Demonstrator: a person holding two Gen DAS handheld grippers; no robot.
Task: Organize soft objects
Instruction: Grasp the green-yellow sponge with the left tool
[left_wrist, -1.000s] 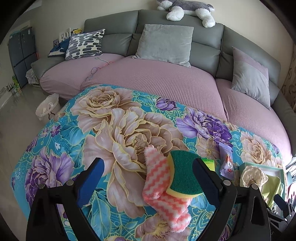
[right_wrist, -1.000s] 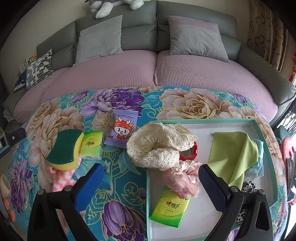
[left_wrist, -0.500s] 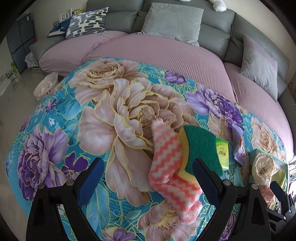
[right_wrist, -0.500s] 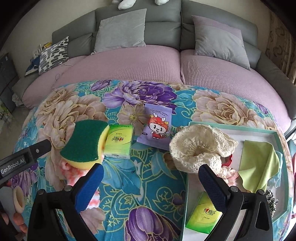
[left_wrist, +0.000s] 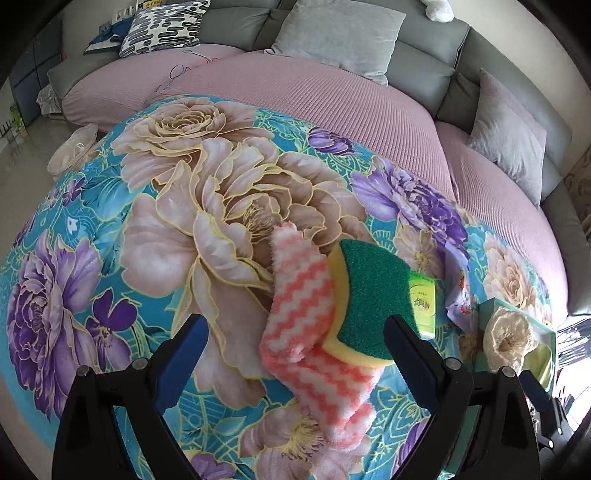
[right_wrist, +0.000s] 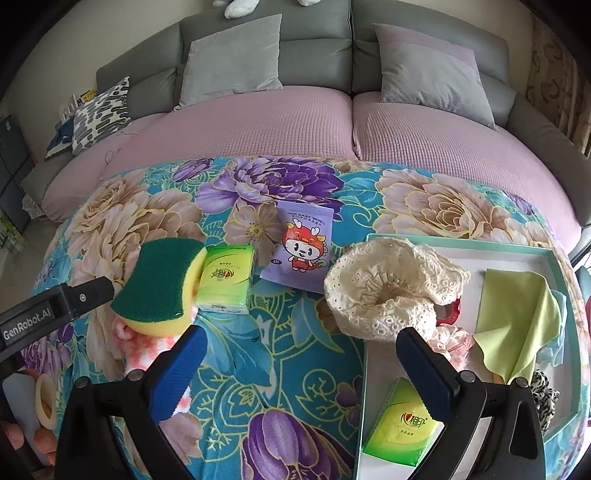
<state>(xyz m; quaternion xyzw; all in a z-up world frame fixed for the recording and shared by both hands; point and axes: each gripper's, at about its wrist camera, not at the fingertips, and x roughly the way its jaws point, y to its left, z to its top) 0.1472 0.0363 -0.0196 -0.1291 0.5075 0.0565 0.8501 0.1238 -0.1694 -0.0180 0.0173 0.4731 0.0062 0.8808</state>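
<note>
Floral blanket (left_wrist: 110, 266) in front of a grey sofa (right_wrist: 314, 48), soft stuff scattered on it.
Sponge (left_wrist: 373, 306) sits on the pink zigzag cloth (left_wrist: 314, 350), hiding part of it, just inside the left gripper (left_wrist: 295, 354)'s right finger; both grippers gape wide, empty. Right gripper (right_wrist: 301, 363) hovers by the tray (right_wrist: 461, 242), whose near end is cut off.

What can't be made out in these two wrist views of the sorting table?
- Pink zigzag cloth: the sponge covers part of it in both views.
- Red item in the tray: mostly under the lace hat, right wrist view; unidentifiable.
- Plush toy on the sofa back: cut off by the top edge.
- Tissue pack in the tray: partly behind the right tongs.
</note>
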